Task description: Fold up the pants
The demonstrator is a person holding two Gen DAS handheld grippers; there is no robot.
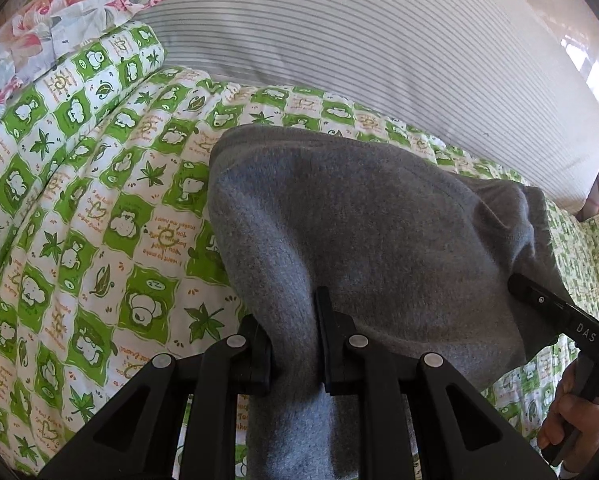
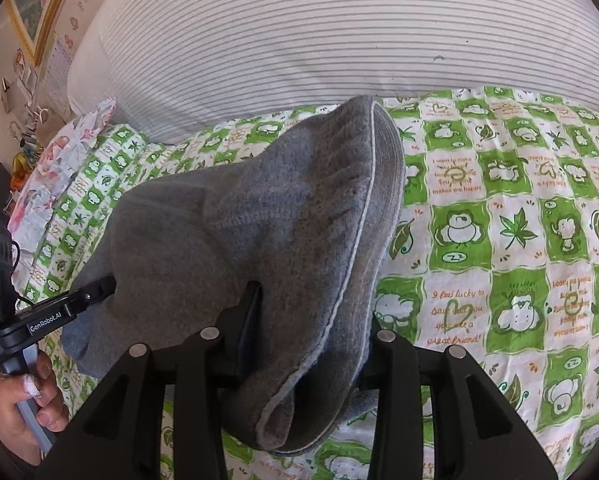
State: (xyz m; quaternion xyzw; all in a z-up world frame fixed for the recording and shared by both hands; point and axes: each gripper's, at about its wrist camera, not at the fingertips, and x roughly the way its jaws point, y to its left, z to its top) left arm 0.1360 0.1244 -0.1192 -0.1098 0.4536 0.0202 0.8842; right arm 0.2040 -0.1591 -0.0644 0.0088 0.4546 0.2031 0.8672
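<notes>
Left wrist view: the left gripper occupies the 6 o'clock edge, its black jaws nearly closed and pinching a bunched fold of the grey fleece pants. The pants rise from the jaws toward 12 o'clock as a broad draped sheet, lifted above the green-and-white quilted bedspread with frog and leaf print. At 4 o'clock the right gripper enters; its tip touches the far edge of the pants, and its jaw gap is hidden by cloth. A hand grips its handle at 5 o'clock. A grey-striped white pillow spans 12 to 2 o'clock; a floral pillowcase sits at 10 o'clock.

Right wrist view: the right gripper sits at 6 o'clock, jaws partly closed on a thick fold of the pants, whose pale-piped edge runs from 12 toward 6 o'clock. At 9 o'clock the left gripper meets the pants' opposite edge, held by a hand at 8 o'clock. The bedspread fills the 3 o'clock side; the pillow lies across 12 o'clock.
</notes>
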